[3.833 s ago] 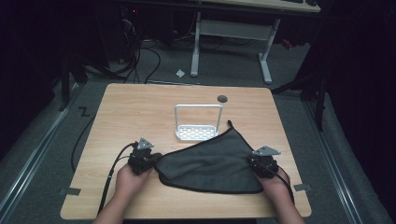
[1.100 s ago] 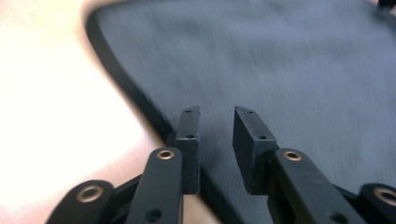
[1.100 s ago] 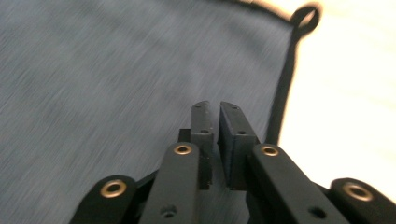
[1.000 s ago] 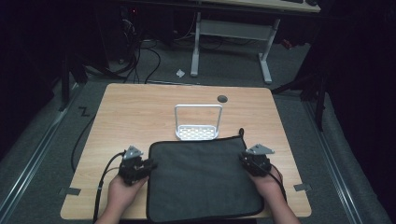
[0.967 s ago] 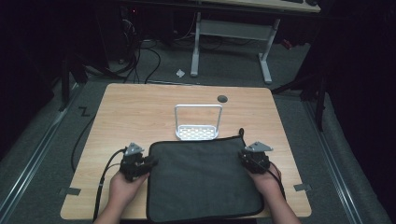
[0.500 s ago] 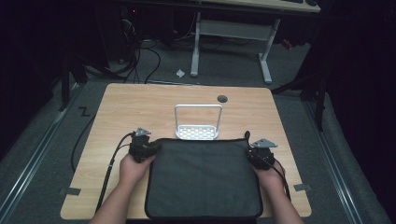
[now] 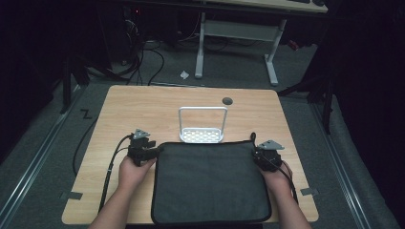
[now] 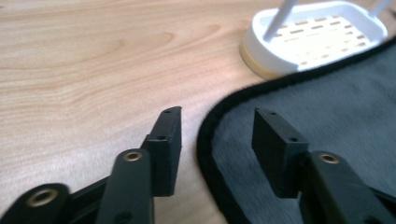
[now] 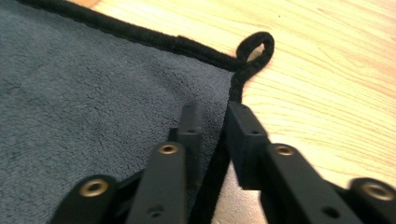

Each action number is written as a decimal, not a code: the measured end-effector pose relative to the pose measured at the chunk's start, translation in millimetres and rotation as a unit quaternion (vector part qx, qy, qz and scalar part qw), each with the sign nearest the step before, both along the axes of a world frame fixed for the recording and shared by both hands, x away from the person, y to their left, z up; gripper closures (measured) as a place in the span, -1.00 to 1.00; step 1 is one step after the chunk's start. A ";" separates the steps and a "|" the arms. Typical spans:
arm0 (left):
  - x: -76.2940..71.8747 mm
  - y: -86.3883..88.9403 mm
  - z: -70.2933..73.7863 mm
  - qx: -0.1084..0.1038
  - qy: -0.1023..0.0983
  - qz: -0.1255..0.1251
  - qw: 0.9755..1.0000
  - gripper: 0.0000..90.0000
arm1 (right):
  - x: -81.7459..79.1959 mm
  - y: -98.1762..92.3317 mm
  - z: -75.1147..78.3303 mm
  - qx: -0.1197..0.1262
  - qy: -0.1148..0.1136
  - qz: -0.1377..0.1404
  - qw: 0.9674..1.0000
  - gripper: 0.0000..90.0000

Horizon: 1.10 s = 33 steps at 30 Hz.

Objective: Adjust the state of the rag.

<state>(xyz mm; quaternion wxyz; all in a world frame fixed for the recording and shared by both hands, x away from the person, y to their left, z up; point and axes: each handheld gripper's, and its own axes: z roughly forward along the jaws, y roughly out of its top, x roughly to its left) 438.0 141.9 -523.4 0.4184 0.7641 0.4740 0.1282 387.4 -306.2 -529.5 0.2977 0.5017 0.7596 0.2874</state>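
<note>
A dark grey towel point(image 7: 210, 181) with black trim lies flat on the wooden table point(image 7: 143, 105), its near edge at the table's front. My left gripper point(image 7: 155, 151) is at the towel's far left corner. Its jaws have just been opening and now stand wide, straddling the black hem point(image 8: 210, 140) without pressing it. My right gripper point(image 7: 258, 153) is at the far right corner, below the hanging loop point(image 9: 257, 46). Its jaws have also been opening, and the hem lies loose in the narrow gap between them point(image 9: 215, 126).
A white slotted rack point(image 7: 202, 135) with an upright wire handle stands right behind the towel's far edge, and in the left gripper view the rack point(image 8: 317, 37) touches the hem. A dark round hole point(image 7: 227, 100) sits near the table's back edge. Bare wood lies to the left.
The towel, bunched with a folded corner at first, now lies spread flat. Over the last second both hands slid forward to its far corners, and both grippers' jaws opened.
</note>
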 end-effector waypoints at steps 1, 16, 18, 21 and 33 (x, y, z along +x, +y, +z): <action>2.6 -1.1 -2.1 0.002 0.005 0.001 1.000 0.07 | -2.4 0.3 1.2 0.008 -0.011 0.010 1.000 0.49; 8.7 -18.1 -11.8 0.032 -0.009 -0.025 0.999 0.84 | -27.7 25.0 20.8 0.036 -0.057 0.059 0.996 0.18; 8.2 -14.7 -13.7 0.016 -0.007 -0.022 1.000 0.88 | -33.2 35.1 26.4 0.043 -0.065 0.074 0.994 0.15; 8.5 -13.7 -13.7 0.012 -0.004 -0.026 1.000 0.89 | -44.6 57.4 36.1 0.058 -0.084 0.105 0.989 0.14; 9.3 -8.2 -14.2 -0.014 0.004 -0.021 1.000 0.88 | -74.3 161.6 30.4 0.047 -0.039 0.216 0.974 -0.02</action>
